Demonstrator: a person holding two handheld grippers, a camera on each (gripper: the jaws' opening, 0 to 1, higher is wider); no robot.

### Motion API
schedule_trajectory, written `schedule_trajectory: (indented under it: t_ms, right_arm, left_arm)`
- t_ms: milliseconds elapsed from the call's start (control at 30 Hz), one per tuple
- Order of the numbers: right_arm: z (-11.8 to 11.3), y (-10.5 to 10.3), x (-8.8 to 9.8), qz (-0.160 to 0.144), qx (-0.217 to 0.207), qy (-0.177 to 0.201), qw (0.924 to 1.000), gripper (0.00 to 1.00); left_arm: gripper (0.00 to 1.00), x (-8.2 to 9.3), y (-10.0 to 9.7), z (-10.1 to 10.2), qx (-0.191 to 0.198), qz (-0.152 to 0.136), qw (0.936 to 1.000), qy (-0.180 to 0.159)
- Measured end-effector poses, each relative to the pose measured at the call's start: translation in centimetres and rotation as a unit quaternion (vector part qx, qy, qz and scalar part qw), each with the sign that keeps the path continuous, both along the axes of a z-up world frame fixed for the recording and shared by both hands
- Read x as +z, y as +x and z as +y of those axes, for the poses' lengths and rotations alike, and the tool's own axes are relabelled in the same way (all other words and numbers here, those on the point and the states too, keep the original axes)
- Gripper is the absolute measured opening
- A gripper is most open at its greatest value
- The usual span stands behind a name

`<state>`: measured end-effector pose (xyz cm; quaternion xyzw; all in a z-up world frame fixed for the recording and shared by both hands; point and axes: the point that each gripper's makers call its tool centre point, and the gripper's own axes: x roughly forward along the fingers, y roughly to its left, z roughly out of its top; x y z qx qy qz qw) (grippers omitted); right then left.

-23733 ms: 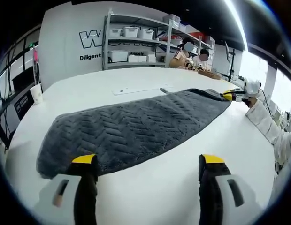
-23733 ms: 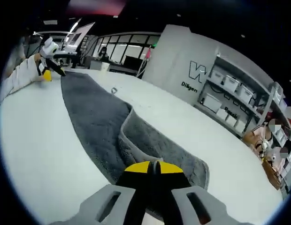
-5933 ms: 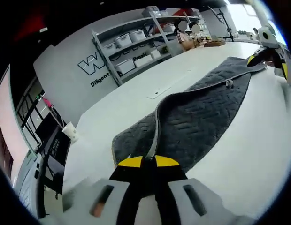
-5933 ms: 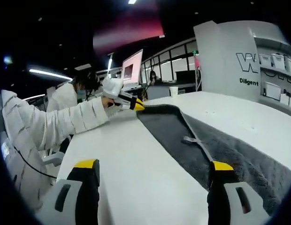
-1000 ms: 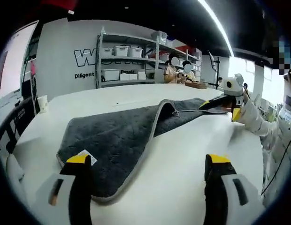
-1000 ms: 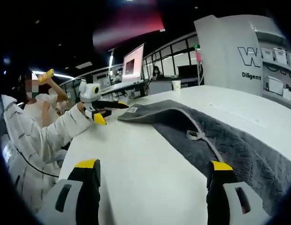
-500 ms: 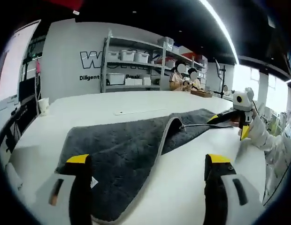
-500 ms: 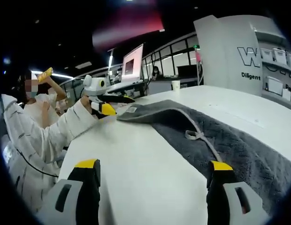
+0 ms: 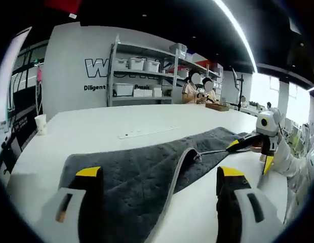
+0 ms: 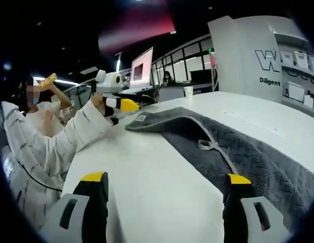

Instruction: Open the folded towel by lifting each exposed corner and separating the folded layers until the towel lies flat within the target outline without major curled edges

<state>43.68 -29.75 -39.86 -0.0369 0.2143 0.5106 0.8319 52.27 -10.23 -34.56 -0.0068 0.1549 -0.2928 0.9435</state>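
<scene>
My dark grey towel (image 9: 131,172) lies lengthwise along the white counter (image 9: 96,126), one pale-edged layer partly folded over, its hanging loop (image 10: 205,145) lying on the pile.

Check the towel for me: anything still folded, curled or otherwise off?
Yes. The towel is not flat: one layer is still folded over, its pale edge curling up mid-towel. In the right gripper view a hanging loop sits on that fold line. Both grippers are open, holding nothing.
</scene>
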Motion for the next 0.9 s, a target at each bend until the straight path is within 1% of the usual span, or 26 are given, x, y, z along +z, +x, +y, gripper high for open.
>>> schedule_trajectory:
  t_ms: [67,133,200,233,333,367,433,500,600,633,733,900]
  right_arm:
    - [0.0,0.0,0.0,0.0,0.0,0.001,1.0,0.94]
    - [0.0,0.0,-0.1,0.0,0.0,-0.001,1.0,0.94]
    - [-0.1,0.0,-0.2,0.002,-0.001,-0.002,1.0,0.94]
    - [-0.1,0.0,-0.1,0.001,-0.001,-0.002,1.0,0.94]
    - [0.0,0.0,0.0,-0.001,0.001,0.0,1.0,0.94]
    - [0.0,0.0,-0.1,0.0,0.0,0.0,1.0,0.94]
    - [-0.1,0.0,-0.1,0.001,-0.001,-0.001,1.0,0.94]
    - [-0.2,0.1,-0.2,0.002,-0.003,-0.001,1.0,0.94]
    - [-0.4,0.2,-0.1,0.001,-0.006,0.0,1.0,0.94]
    - [-0.4,0.2,-0.1,0.001,-0.006,0.0,1.0,0.94]
    - [-0.5,0.4,-0.1,0.002,-0.009,0.001,1.0,0.94]
    - [-0.8,0.6,-0.3,0.002,-0.014,-0.002,0.9999,0.94]
  left_arm:
    - [0.95,0.7,0.6,-0.6,0.01,-0.001,0.9994,-0.034]
    - [0.97,1.6,1.6,-0.9,0.012,-0.015,0.9992,-0.036]
    - [0.99,2.0,2.1,-1.1,0.017,-0.021,0.9989,-0.038]
    - [0.99,2.4,2.7,-1.4,0.019,-0.026,0.9986,-0.042]
    - [0.99,2.5,3.9,-2.3,0.015,-0.027,0.9985,-0.044]
    - [0.99,2.3,4.1,-2.6,0.013,-0.025,0.999,-0.036]
    - [0.98,1.1,4.6,-2.8,0.013,-0.018,0.9998,0.002]
    - [0.98,0.1,5.0,-3.0,0.013,-0.011,0.9995,0.026]
    - [0.96,-1.2,5.1,-3.4,0.003,-0.002,0.999,0.045]
    - [0.95,-1.9,5.0,-3.3,0.002,0.004,0.9984,0.056]
    - [0.97,-2.6,4.7,-3.4,-0.004,0.012,0.9979,0.063]
    - [0.96,-3.5,4.0,-2.6,-0.006,0.022,0.9984,0.051]
